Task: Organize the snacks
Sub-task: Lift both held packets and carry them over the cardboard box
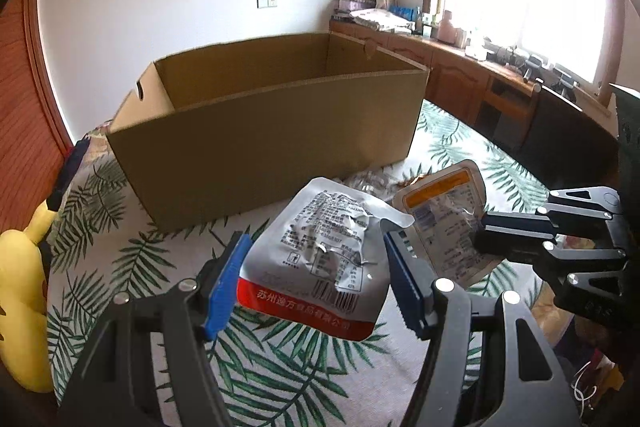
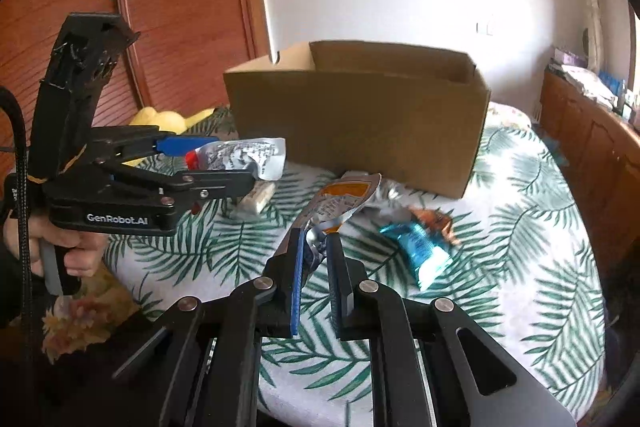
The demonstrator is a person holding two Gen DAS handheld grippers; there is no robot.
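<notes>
My left gripper (image 1: 316, 259) is shut on a silver snack pouch with a red band (image 1: 320, 259) and holds it above the leaf-print cloth; it also shows in the right wrist view (image 2: 240, 155). My right gripper (image 2: 316, 247) is shut on a silver pouch with an orange label (image 2: 340, 203), also seen in the left wrist view (image 1: 444, 223), lifted beside the first pouch. An open cardboard box (image 1: 272, 123) stands just beyond both pouches; its inside floor is hidden.
On the cloth near the box lie a blue snack packet (image 2: 420, 251), an orange-brown wrapper (image 2: 436, 219) and a pale bar (image 2: 256, 199). A yellow plush toy (image 1: 24, 291) sits at the left edge. A wooden cabinet (image 1: 460, 75) with clutter runs along the right.
</notes>
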